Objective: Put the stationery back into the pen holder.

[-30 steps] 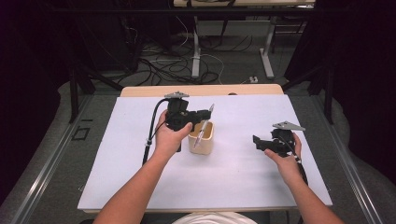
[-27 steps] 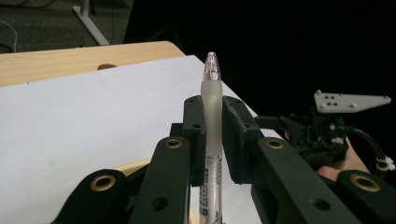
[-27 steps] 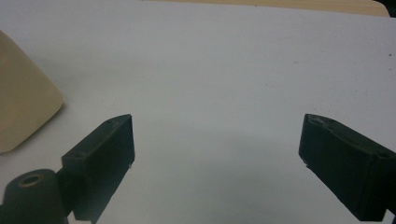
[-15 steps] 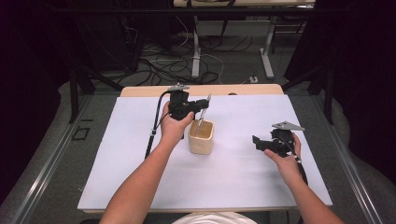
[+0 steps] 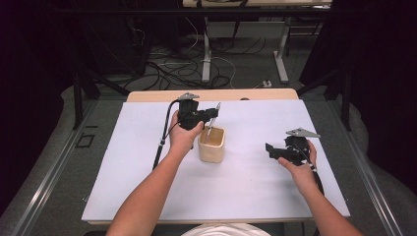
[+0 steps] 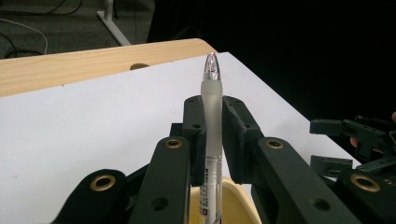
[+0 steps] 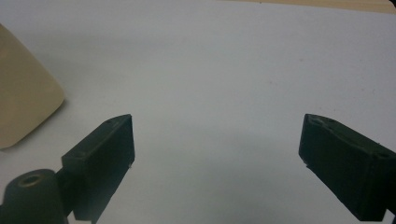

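High view: a cream, rounded-square cup (image 5: 212, 145) with smooth matte walls stands near the middle of the white sheet that covers the pale wooden desk (image 5: 147, 96). A slim pen with a clear plastic barrel and a frosted grip (image 5: 212, 124) stands tilted over the cup, its lower end inside the open mouth, its tip pointing up and away from the person. The left tool (image 5: 214, 112) is clenched on the pen just above the cup's rim. In the left gripper view the two black, blocky jaws press on the frosted grip (image 6: 212, 105) from both sides, the printed label of the barrel runs down between them, and the cup's curved cream rim (image 6: 236, 186) lies right below. The right tool (image 5: 269, 150) hovers well apart to the right of the cup, released, its flat matte jaws spread wide with nothing between them over bare white sheet.
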Demonstrator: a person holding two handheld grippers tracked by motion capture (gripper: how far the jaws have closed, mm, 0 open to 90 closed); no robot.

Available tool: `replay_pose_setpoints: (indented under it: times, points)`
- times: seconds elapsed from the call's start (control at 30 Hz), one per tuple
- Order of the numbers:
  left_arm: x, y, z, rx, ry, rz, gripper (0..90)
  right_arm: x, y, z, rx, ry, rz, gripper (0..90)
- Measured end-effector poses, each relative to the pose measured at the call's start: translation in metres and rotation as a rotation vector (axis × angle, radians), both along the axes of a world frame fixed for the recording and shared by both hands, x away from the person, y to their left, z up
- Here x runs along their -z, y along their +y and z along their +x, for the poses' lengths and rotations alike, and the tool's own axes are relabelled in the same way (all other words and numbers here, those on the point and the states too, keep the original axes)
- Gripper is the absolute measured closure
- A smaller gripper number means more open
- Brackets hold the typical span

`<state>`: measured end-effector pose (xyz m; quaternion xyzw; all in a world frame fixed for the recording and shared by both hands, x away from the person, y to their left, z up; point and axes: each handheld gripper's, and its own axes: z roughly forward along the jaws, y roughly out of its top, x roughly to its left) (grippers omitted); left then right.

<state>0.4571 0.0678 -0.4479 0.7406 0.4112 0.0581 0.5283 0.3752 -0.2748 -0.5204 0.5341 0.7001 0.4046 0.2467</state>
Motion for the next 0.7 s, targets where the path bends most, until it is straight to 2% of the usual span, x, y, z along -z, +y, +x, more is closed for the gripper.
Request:
replay_pose_setpoints:
  times: [0.2, 0.33, 0.6, 0.63, 0.7]
  points:
    - [0.010, 0.002, -0.001, -0.006, 0.008, 0.005, 80.0, 0.000, 0.000, 0.000, -0.002, -0.001, -0.001, 10.0]
    - [0.015, 0.002, -0.003, -0.018, -0.006, 0.007, 79.9, 0.000, 0.000, 0.000, -0.001, 0.002, 0.003, 10.0]
    - [0.018, 0.004, -0.006, -0.012, 0.002, 0.033, 79.2, 0.000, 0.000, 0.000, -0.001, 0.001, 0.001, 10.0]
    - [0.018, 0.004, -0.007, -0.009, 0.004, 0.024, 78.2, 0.000, 0.000, 0.000, -0.001, 0.003, 0.003, 10.0]
    - [0.016, 0.005, -0.009, -0.011, -0.001, 0.009, 67.8, 0.000, 0.000, 0.000, -0.003, 0.000, 0.001, 10.0]
